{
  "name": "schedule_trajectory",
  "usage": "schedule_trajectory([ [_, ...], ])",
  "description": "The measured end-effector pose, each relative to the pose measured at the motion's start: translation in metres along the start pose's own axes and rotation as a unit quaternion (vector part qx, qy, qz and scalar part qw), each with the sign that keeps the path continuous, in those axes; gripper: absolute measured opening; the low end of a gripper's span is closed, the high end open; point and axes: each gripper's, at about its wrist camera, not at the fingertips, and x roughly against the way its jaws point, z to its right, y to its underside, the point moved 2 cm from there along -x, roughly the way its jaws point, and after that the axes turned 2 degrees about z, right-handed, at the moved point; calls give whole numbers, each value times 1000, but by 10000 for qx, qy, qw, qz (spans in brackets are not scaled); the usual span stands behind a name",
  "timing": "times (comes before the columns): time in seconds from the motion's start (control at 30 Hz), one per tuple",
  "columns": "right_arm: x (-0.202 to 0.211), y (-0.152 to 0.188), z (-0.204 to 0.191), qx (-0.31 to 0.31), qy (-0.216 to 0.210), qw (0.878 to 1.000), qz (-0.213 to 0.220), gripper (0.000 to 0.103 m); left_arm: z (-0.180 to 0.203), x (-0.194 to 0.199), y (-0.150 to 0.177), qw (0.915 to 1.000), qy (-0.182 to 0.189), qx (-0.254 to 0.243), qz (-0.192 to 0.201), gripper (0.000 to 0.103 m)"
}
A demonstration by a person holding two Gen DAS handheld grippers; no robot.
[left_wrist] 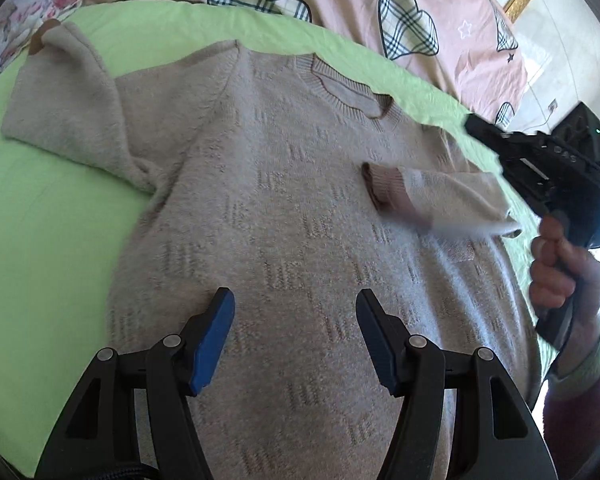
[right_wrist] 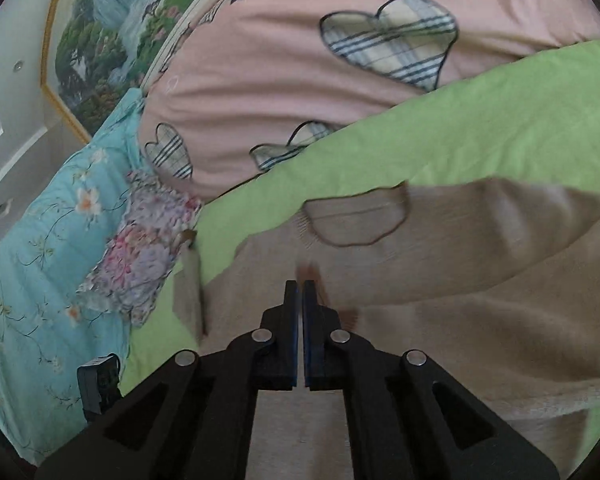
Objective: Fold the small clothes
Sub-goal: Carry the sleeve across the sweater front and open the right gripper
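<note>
Left wrist view: sweater [left_wrist: 284, 208] lying flat on green sheet [left_wrist: 48, 248], one sleeve [left_wrist: 440, 192] crossing its chest at 3 o'clock; left gripper [left_wrist: 294, 332] hovering released over hem. Right wrist view: right gripper [right_wrist: 300, 292] pointing over sweater toward 12 o'clock, clenched, nothing between.

Bed covered with a lime-green sheet [left_wrist: 40, 240]. Behind it lay a pink quilt [right_wrist: 284, 60] printed with plaid hearts and small stars. Turquoise floral bedding [right_wrist: 32, 240] and a frilly floral cloth [right_wrist: 140, 248] sat at the bed's far side. A gold-framed landscape painting [right_wrist: 100, 32] hung on a pale wall [right_wrist: 8, 60] with panel moulding. Daylight was bright on the white wall [left_wrist: 556, 40] near a wall socket [left_wrist: 553, 106].
</note>
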Motion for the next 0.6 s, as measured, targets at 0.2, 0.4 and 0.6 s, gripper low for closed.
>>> schedule_trajectory([
  [0.2,-53,31,-45,710,352,9946,-676,1,-11,11,0,9999,89,95,81,65],
  [0.4,-41,45,-27,1349,1159,9781,-1080,74,-18,10,2,9995,200,215,105,66],
  [0.6,-53,75,-19,2159,1533,9509,-1600,52,-14,0,5,9994,247,243,-2,66],
])
